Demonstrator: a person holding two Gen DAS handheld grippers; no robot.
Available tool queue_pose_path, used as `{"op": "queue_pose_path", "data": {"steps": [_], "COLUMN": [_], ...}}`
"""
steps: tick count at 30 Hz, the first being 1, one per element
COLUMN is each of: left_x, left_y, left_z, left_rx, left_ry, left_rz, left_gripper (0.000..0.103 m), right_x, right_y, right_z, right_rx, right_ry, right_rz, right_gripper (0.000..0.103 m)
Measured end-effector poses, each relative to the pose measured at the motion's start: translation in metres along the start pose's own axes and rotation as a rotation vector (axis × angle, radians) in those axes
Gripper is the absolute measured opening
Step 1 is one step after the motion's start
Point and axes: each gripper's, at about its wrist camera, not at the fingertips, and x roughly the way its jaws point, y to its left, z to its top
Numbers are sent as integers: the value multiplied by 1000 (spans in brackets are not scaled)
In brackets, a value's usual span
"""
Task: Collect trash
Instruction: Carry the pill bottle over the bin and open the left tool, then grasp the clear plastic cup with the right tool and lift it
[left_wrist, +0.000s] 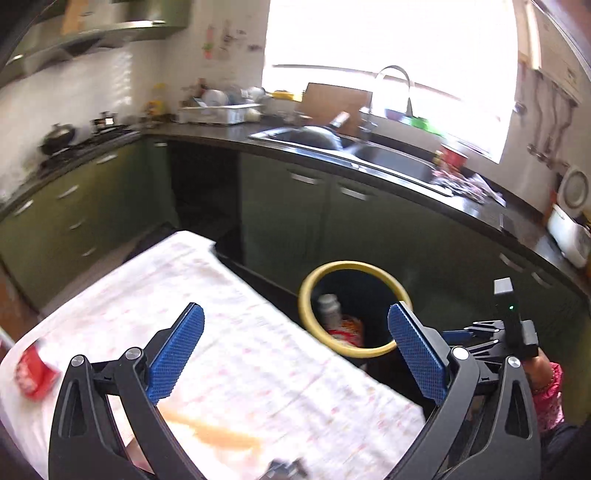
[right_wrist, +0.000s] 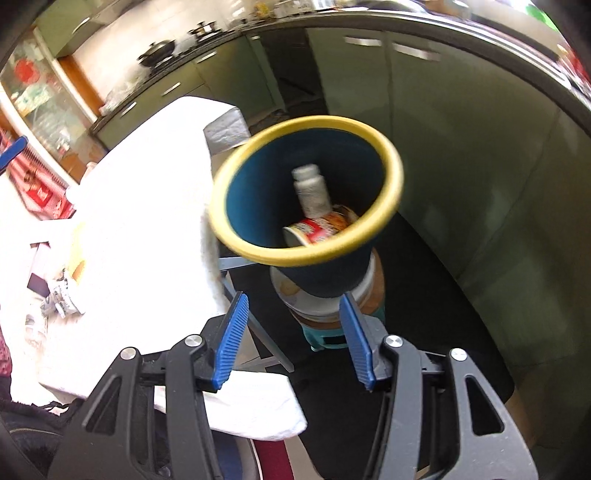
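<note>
- Your left gripper (left_wrist: 295, 347) hangs wide open and empty above the cloth-covered table (left_wrist: 236, 332), probably ready for the red packet (left_wrist: 33, 373) lying near its edge.
- Your right gripper (right_wrist: 293, 339) is also spread and empty, facing the yellow-rimmed bin (right_wrist: 306, 192) just beside the table.
- The bin holds a white bottle (right_wrist: 312, 192) and a red-printed cup (right_wrist: 319, 229).

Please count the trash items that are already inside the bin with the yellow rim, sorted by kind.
Inside the bin:
White plastic bottle: 1
Red printed paper cup: 1
Total: 2
Both grippers are open and hold nothing.
</note>
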Motion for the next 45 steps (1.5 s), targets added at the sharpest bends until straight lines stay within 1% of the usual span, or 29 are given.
{"op": "queue_pose_path", "data": {"steps": [2,3,6,7,11,13,14,15,16,18,19,22,26,28,31,37,38,40,41,45], "left_x": [-27,-42,-75,-86,-115,-128,-134,-140,-144,-154,-159,-165,-166,-167,-167,-162,-161,-159,-159,-159], "left_y": [24,38,65,74,106,121,126,133,137,149,155,170,180,183,185,187,187,186,186,183], "left_z": [-14,-22,-45,-55,-87,-106,-115,-123,-131,-145,-153,-171,-183,-187,-186,-186,-187,-186,-186,-187], "left_rx": [-49,-71,-102,-120,-182,-211,-230,-255,-276,-327,-347,-402,-439,-448,-454,-459,-459,-458,-457,-458], "left_ry": [-26,-40,-61,-72,-79,-85,-90,-95,-100,-113,-115,-114,-107,-109,-108,-101,-98,-94,-92,-91], "left_rz": [40,81,173,207,294,314,320,326,331,337,340,354,365,366,366,360,358,356,356,356], "left_gripper": [98,98,98,98,98,98,98,98,98,98,98,98,98,98,98,98,98,98,98,98], "right_x": [3,6,18,23,41,49,52,55,58,66,70,93,123,136,154,168,170,173,174,172], "right_y": [20,31,72,90,161,201,221,240,257,289,302,333,354,361,368,375,375,374,373,370], "right_z": [9,13,31,36,62,75,82,88,93,102,105,113,123,125,125,118,118,120,121,122], "right_rx": [-50,-76,-179,-215,-384,-495,-553,-614,-676,-812,-869,-999,-1074,-1099,-1123,-1168,-1170,-1156,-1144,-1116], "right_ry": [6,12,31,35,37,16,-2,-21,-40,-77,-89,-58,5,43,80,100,101,109,114,90], "right_rz": [9,14,38,49,117,169,198,221,228,209,207,213,209,214,193,145,142,149,158,172], "right_gripper": [50,50,50,50,51,63,66,71,79,88,92,94,94,94,94,93,92,79,79,77]}}
